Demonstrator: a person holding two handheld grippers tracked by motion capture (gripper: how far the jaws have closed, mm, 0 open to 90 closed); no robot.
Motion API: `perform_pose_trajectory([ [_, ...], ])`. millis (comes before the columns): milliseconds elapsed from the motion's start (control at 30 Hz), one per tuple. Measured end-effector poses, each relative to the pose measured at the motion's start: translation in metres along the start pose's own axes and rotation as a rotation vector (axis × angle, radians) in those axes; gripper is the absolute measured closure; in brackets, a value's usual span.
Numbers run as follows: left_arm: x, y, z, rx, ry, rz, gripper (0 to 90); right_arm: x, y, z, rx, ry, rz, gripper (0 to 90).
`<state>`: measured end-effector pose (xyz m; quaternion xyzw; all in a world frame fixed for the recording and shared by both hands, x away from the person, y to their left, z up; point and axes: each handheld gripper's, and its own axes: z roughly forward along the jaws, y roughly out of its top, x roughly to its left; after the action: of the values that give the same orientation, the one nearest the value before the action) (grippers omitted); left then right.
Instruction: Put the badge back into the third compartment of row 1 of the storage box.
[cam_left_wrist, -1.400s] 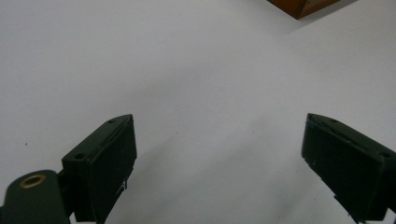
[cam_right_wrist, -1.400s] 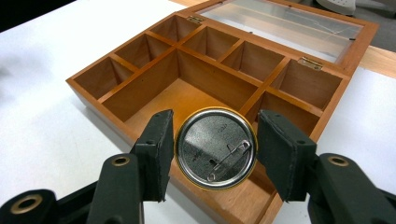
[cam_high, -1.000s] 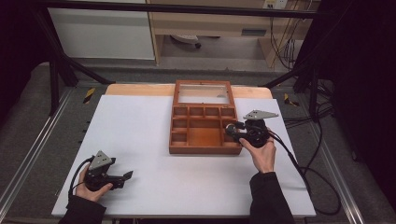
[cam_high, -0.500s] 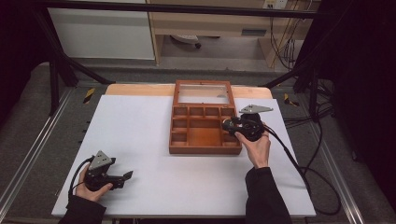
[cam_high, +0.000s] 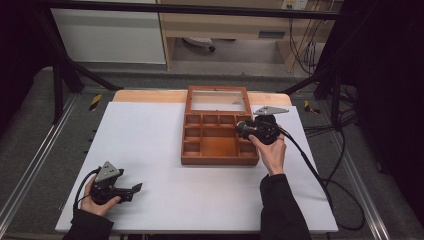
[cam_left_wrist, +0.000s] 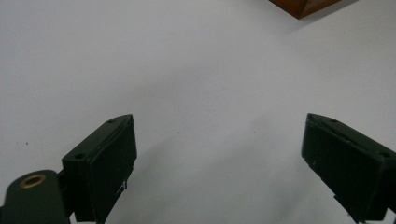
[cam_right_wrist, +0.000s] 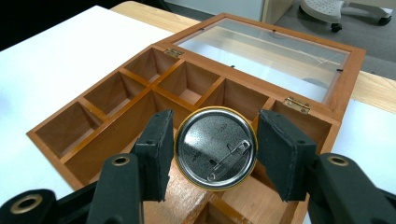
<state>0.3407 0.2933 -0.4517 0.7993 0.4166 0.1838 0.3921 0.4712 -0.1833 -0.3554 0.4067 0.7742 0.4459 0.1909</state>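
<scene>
The right tongs (cam_right_wrist: 212, 154) grip a round pin badge (cam_right_wrist: 215, 148) by its edges, one pad on each side, with its silver back and safety pin facing the camera. The printed front is turned away and cannot be seen. In the right gripper view the badge hangs over the wooden box (cam_right_wrist: 140, 88), above the wide compartment near the box's right side; its lower rim overlaps the wood behind, so whether it touches the box cannot be told. In the high view the right tongs (cam_high: 246, 128) sit at the right edge of the box (cam_high: 220, 161), and the badge there is too small and dark to make out, hidden against the black body and the hand (cam_high: 271, 152).

The box stands toward the far edge of the white surface (cam_high: 150, 150), right of the middle, its glass lid (cam_right_wrist: 266, 51) laid open flat behind it. Its compartments look bare; the nearest ones are cut off by the tongs in the right gripper view.

The left tongs (cam_high: 127, 191) rest near the near left corner of the surface, held in the left hand (cam_high: 97, 202). In the left gripper view the left tongs' jaws stand wide apart with nothing between them, above bare white surface; only a corner of the box (cam_left_wrist: 306, 5) enters at the top edge.
</scene>
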Motion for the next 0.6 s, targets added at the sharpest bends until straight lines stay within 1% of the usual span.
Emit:
perform_pose_trajectory([
  [200,0.0,0.0,0.0,0.0,-0.001,0.0,9.8,0.0,0.003,0.011,0.001,-0.001,0.006,47.6],
  [600,0.0,0.0,0.0,0.0,0.0,0.0,9.8,-0.003,0.006,0.025,0.015,-0.009,0.011,47.6],
])
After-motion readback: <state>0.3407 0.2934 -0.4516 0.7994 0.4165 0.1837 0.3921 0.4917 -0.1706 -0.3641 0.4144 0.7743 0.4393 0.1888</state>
